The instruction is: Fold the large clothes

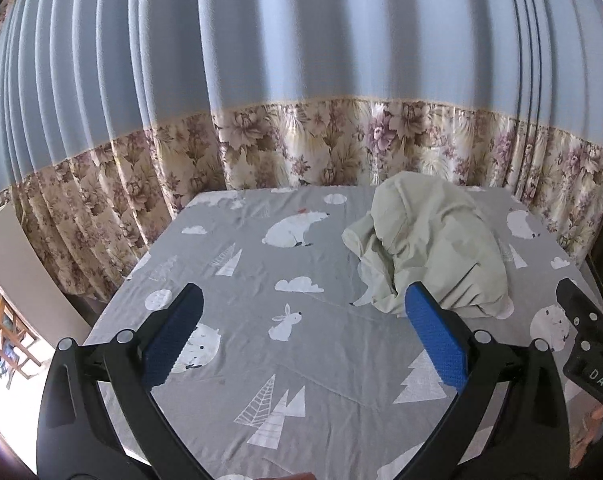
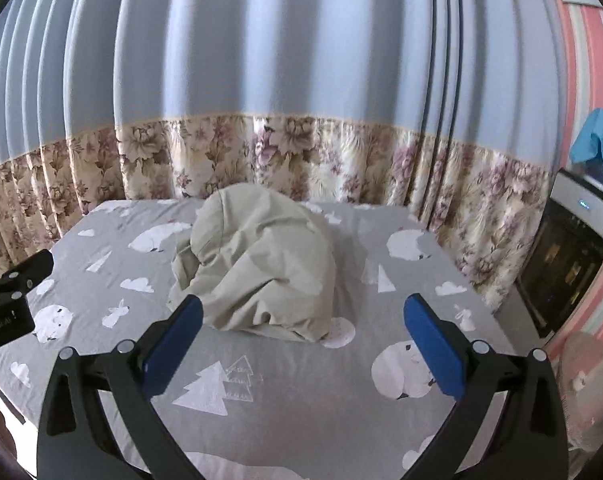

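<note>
Pale green cloth (image 2: pixel 257 264) sits in a crumpled heap on the bed (image 2: pixel 301 400), near the far side by the curtain (image 2: pixel 301 60). Left gripper (image 1: pixel 303 322) and right gripper (image 2: pixel 303 326) hang above the grey sheet, jaws wide apart, holding nothing.

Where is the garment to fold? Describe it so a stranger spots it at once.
Find the grey bed sheet printed with white bears and trees, in front of the blue curtain. On its far half sits the crumpled garment, a pale greenish-beige heap. It is the only plain, unprinted, raised thing on the sheet.
</note>
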### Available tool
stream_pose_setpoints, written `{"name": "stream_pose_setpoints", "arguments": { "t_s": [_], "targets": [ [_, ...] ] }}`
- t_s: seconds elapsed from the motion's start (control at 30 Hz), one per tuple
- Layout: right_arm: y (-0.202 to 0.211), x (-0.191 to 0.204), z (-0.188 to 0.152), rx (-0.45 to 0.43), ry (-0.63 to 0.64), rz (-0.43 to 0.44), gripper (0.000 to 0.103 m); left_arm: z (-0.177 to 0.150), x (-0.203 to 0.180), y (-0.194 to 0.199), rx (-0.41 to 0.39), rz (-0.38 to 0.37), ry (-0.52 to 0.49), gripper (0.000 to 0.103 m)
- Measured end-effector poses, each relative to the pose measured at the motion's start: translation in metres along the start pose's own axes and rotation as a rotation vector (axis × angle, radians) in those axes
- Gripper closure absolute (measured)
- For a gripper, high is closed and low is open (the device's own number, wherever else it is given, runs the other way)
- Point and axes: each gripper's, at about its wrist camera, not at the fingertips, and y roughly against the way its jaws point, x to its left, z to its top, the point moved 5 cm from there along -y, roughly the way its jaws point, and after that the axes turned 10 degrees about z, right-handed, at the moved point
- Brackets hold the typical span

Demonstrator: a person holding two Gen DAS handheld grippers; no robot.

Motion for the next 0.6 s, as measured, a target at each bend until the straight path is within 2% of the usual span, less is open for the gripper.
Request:
{"name": "stream_pose_setpoints", "arguments": {
  "t_s": [0.6],
  "targets": [
    [0.0015,-0.0084,-0.0081,0.030,-0.030,-0.019,0.002,-0.0087,0.0037,0.0089,0.025,-0.007,0.011,0.003]
  ]
}}
